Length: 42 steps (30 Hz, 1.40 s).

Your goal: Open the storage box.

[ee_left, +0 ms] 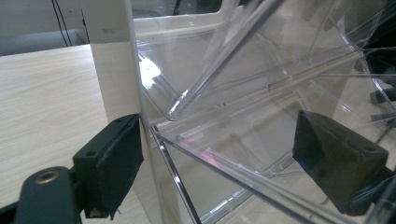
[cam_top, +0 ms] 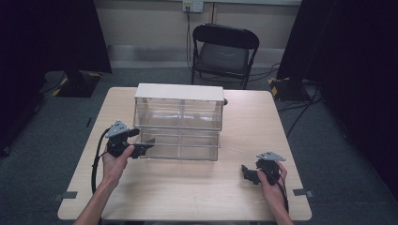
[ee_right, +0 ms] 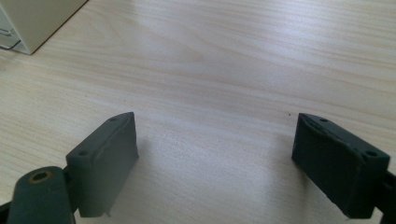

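Wooden table [cam_top: 197, 197] carries my clear drawer cabinet [cam_top: 178, 122] at centre. Left gripper [ee_left: 217, 158], jaws spread, straddles the cabinet's front-left corner by the lower drawer [cam_top: 183, 145]. Right gripper [ee_right: 215, 163], also spread and empty, hovers well right of the cabinet; left is nearer.

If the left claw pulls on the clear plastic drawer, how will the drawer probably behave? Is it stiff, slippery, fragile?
The clear drawer looks like thin hard plastic, so probably stiff and light, but it may crack under a hard squeeze. Its glossy walls seem slippery for the left claw. The cabinet appears empty, so it might slide on the table when pulled.
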Motion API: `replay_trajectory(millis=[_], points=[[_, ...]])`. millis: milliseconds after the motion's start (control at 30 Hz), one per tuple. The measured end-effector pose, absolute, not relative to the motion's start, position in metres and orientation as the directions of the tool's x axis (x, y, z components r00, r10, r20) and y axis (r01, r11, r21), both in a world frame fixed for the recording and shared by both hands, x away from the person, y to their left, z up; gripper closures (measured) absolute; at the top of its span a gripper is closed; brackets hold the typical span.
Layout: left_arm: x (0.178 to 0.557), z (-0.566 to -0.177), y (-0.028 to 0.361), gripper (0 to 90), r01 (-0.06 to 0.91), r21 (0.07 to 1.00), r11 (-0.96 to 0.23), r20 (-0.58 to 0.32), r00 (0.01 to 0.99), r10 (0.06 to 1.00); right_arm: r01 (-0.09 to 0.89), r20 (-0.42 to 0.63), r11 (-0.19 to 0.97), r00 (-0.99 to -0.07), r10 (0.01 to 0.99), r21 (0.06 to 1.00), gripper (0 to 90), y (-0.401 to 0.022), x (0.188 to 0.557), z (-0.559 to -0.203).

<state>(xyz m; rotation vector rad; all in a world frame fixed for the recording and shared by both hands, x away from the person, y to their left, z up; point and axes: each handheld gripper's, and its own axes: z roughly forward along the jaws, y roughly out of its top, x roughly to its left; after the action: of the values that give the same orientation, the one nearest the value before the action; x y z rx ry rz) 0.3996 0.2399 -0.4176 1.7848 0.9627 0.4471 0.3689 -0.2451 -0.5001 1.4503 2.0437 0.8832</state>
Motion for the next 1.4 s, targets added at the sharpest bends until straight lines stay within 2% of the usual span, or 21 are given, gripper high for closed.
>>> replay_trajectory(millis=[1400], points=[[0.4029, -0.4146, 0.2418, 14.9, 0.399, 0.907, -0.135, -0.157, 0.619, 0.770, 0.636, -0.017, 0.231, -0.324, 0.946, 0.736, 13.3, -0.2452, 0.3689, -0.5001]])
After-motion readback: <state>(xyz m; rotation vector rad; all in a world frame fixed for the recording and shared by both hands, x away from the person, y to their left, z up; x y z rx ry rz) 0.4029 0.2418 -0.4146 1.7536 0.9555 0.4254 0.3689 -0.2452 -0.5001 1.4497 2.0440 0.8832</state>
